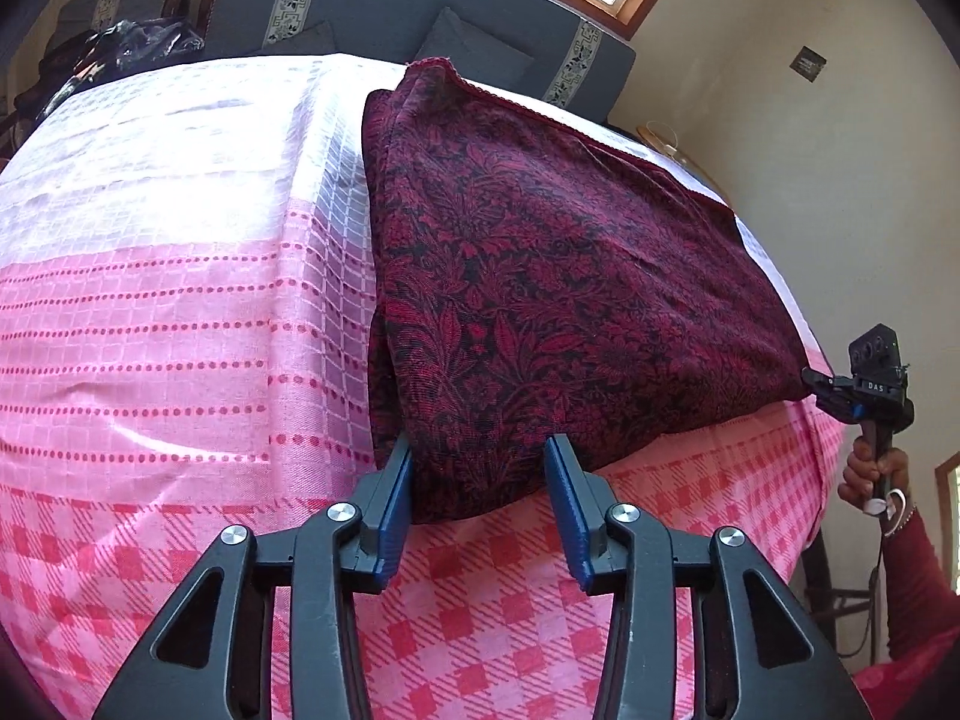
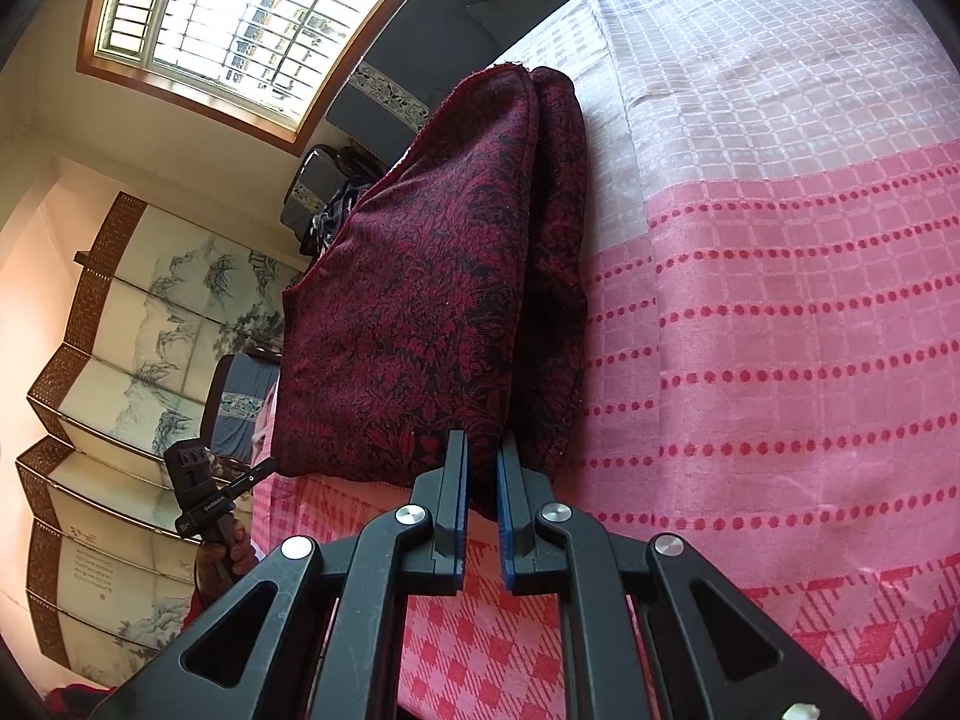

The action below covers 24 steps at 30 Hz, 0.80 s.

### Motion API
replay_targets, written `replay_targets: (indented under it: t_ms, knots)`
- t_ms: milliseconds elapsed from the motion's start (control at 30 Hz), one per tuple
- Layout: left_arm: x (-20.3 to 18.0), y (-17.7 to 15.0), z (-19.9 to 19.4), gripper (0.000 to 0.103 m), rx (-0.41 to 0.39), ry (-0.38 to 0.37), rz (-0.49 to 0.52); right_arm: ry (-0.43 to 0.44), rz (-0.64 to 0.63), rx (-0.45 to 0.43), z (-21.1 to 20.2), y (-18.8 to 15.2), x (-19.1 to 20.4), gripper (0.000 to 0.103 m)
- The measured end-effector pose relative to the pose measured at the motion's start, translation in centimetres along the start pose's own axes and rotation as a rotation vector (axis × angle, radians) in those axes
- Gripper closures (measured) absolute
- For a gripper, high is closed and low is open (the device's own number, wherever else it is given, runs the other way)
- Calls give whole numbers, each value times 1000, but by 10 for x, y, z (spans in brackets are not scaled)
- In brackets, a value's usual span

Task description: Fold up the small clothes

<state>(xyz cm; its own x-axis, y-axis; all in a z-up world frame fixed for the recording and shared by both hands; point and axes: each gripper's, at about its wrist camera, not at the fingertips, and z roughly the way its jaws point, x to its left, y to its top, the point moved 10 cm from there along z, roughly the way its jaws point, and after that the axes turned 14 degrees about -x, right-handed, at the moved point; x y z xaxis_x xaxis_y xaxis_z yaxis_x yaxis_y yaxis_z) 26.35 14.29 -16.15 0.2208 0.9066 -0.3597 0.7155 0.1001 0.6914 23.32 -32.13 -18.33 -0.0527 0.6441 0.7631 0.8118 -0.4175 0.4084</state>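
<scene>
Right tool pinches the maroon cloth corner; left tool gapes around its other corner; soft, limp fabric, so I grip hems.

Daylight enters a wood-framed barred window in cream walls; a dark grey patterned-band sofa and painted folding screen stand behind.

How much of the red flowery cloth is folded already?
Done: the red flowery cloth already lies doubled in layers on the pink checked cover. In hand: the right gripper pinches one near corner, while the left gripper is open around the other. Left: probably another fold, then smoothing it flat.
</scene>
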Motion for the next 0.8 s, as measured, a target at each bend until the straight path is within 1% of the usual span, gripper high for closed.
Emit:
replay_targets:
  t_ms: [33, 100, 167, 233, 400, 467, 633, 733, 800]
  knots:
    - [1, -2, 3, 96, 5, 33, 26, 0, 1, 0, 1, 1, 0, 93]
    - [4, -5, 1, 96, 5, 30, -8, 2, 6, 0, 1, 1, 0, 93]
    - [4, -7, -5, 96, -5, 43, -2, 3, 5, -1, 1, 1, 0, 93]
    - [2, -9, -13, 96, -5, 39, -3, 5, 1, -1, 0, 2, 1, 93]
    - [-6, -10, -35, 96, -11, -9, -59, 27, 0, -11, -7, 2, 4, 93]
    - [-11, -12, -44, 96, -4, -34, -74, 46, 8, -12, -11, 2, 6, 93]
    - [-15, -23, -60, 96, 21, -63, -100, 53, 6, -12, -27, -6, 10, 93]
    - [-17, -31, -69, 96, 29, -71, -99, 59, 5, -8, -35, -15, 15, 93]
    - [-16, -36, -72, 96, 34, -62, -77, 62, 15, -8, -39, -22, 14, 93]
